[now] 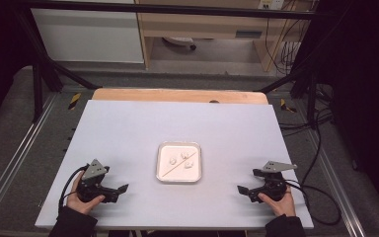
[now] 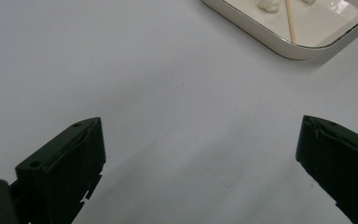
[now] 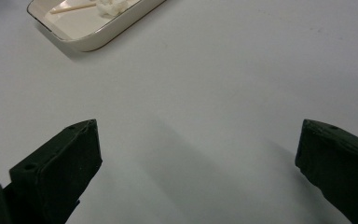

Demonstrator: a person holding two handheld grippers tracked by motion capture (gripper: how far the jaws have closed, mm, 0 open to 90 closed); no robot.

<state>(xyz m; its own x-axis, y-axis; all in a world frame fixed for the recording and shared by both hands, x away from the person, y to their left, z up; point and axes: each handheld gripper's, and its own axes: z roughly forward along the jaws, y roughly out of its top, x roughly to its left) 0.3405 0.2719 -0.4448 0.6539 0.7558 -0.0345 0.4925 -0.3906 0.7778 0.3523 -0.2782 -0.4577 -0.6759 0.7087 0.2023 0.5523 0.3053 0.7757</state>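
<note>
A square white tray (image 1: 196,173) sits in the middle of the pale table (image 1: 128,128). In it lie three small white lumps (image 1: 184,155) and a thin wooden stick (image 1: 170,169) set diagonally. My left gripper (image 1: 122,189) rests near the front left, held by a hand, open and empty, pointing toward the tray. My right gripper (image 1: 242,190) rests at the front right, also open and empty. In the left gripper view the tray (image 2: 261,35) with the stick (image 2: 289,21) lies at the top right. The right gripper view has the tray (image 3: 88,39) at the top left.
A wooden board (image 1: 177,95) edges the table's far side. Black frame posts (image 1: 37,84) stand at both sides, and cables (image 1: 321,143) trail along the right. Grey floor surrounds the table. Bare tabletop lies between each gripper and the tray.
</note>
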